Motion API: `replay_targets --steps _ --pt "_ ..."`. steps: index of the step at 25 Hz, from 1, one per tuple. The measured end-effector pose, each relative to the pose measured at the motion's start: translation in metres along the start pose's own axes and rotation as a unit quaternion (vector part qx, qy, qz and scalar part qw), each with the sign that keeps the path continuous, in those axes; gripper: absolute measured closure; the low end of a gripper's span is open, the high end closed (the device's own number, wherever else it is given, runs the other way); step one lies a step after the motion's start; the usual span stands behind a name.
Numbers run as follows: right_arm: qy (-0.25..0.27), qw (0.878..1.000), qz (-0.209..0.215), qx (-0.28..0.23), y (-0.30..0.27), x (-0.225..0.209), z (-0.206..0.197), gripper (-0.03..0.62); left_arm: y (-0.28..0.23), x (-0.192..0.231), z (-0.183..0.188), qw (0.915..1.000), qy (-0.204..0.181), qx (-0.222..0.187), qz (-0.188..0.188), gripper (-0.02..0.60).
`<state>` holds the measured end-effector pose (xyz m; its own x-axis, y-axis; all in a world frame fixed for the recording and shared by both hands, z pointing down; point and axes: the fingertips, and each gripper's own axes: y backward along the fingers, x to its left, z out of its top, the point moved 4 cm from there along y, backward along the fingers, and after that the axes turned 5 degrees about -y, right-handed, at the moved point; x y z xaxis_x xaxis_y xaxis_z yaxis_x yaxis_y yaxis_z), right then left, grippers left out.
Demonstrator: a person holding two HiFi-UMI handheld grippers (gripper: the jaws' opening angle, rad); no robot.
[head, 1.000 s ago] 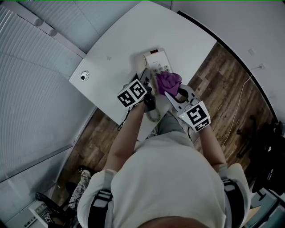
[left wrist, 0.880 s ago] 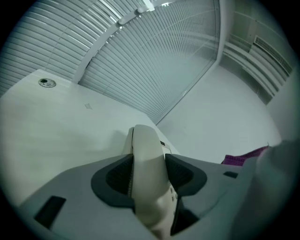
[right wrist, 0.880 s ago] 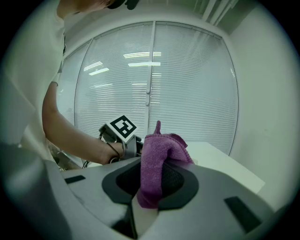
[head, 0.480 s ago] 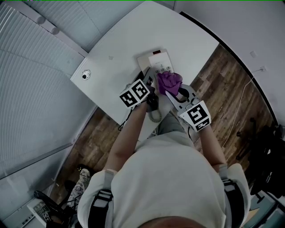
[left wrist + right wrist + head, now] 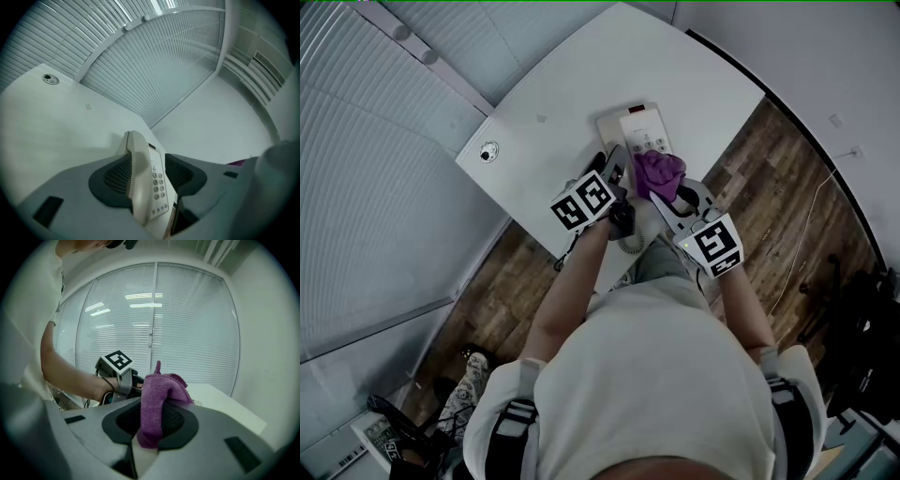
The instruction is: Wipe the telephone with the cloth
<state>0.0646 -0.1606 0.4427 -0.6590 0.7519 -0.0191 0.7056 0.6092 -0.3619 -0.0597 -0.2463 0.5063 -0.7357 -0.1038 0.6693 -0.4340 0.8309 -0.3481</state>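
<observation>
Fingers (image 5: 110, 176) of the left gripper (image 5: 147, 172) stand fairly wide, one on each side of the curved cream plastic handset (image 5: 138, 183). They appear to clamp it, though the right-hand pad's contact is hard to confirm from this angle. The right gripper (image 5: 152, 420) has its fingers (image 5: 180, 423) pinched narrow on a folded purple microfibre cloth (image 5: 157, 394), which sticks up in a soft bunch above the pads.

That cloth hangs over the near end of the cream push-button telephone (image 5: 639, 127). The telephone lies towards the near right edge of the white bench (image 5: 581, 84), with its keypad facing up.

I judge the telephone to be light, hard-shelled and smooth, so it is likely to skid on the bench under a sideways wipe unless braced. The handset's narrow waist is the sensible place to hold. The pale coiled cord (image 5: 628, 246) trailing off the near edge will tug if the handset is lifted far. The cloth is limp and should fold around the buttons.

No container shows on the bench, only a round cable grommet (image 5: 489, 151) at the far left.
</observation>
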Motion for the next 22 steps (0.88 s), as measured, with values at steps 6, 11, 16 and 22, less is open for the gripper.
replay_targets --steps 6,11,16,22 --pt "0.001 1.000 -0.006 -0.004 0.004 0.012 0.000 0.508 0.022 0.004 -0.007 0.9999 -0.002 0.013 0.006 0.416" --pt "0.002 1.000 -0.010 -0.011 0.009 0.022 0.002 0.509 0.044 0.006 -0.010 0.9997 -0.011 0.016 0.016 0.520" --pt "-0.002 1.000 -0.016 -0.020 0.013 0.036 0.006 0.508 0.069 0.009 -0.012 0.9993 -0.027 0.015 0.019 0.546" --pt "-0.017 0.999 -0.027 -0.036 0.021 0.051 0.006 0.508 0.099 0.009 -0.017 0.9986 -0.045 0.025 0.015 0.560"
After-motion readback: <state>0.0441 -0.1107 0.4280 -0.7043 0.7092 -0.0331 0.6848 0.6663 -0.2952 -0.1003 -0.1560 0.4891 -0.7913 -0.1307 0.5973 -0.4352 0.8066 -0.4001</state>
